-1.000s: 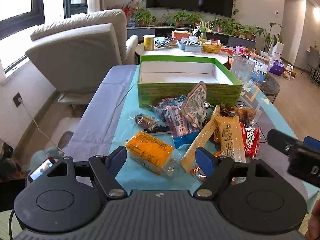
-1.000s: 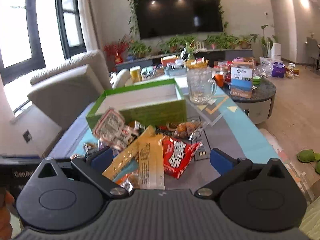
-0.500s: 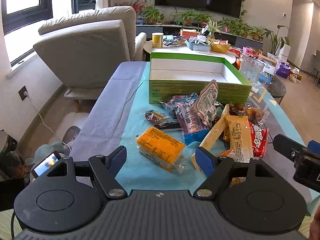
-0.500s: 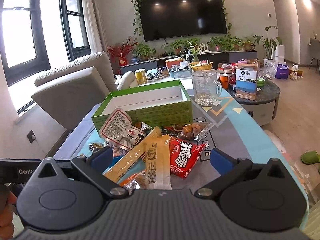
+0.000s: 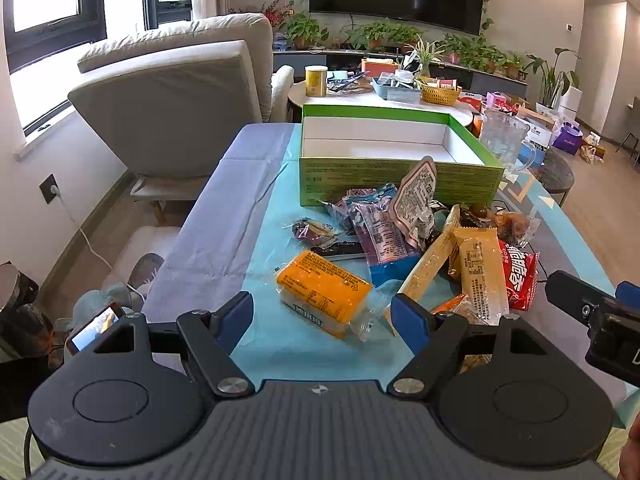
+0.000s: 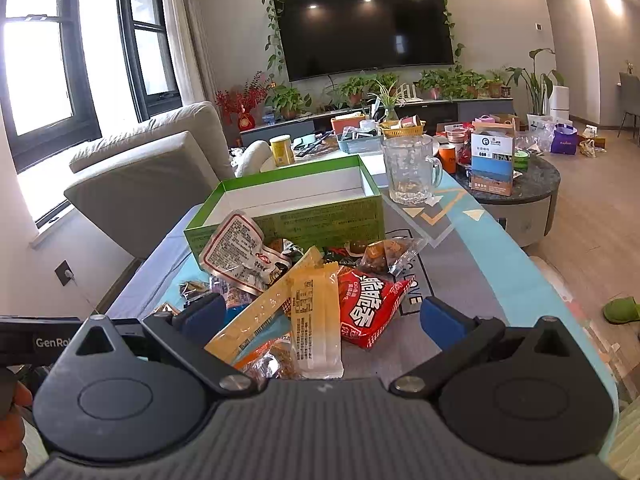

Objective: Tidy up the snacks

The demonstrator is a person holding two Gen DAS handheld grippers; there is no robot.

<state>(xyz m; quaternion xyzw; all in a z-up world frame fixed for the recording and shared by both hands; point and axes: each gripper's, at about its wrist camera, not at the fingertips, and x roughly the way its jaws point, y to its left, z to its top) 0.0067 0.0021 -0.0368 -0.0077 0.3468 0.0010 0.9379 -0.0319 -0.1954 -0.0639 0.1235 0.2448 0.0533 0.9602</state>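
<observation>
Snack pile ahead, both my hand-held grippers empty.
Left hand-held gripper (image 5: 322,316) and right hand-held gripper (image 6: 320,318) gape open before the orange packet (image 5: 322,292); green box (image 5: 384,152) beyond.

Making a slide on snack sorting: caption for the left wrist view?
Open left tool hovers over orange pack in snack pile before empty green box.

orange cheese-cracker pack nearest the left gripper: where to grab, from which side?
Grip the orange pack across its short width, mid-body, coming down from above with the open left gripper. It lies flat and alone on the blue cloth, long axis running diagonally, so turn the gripper to straddle it. Probably avoid the clear crimped end: it looks thin and floppy.
</observation>
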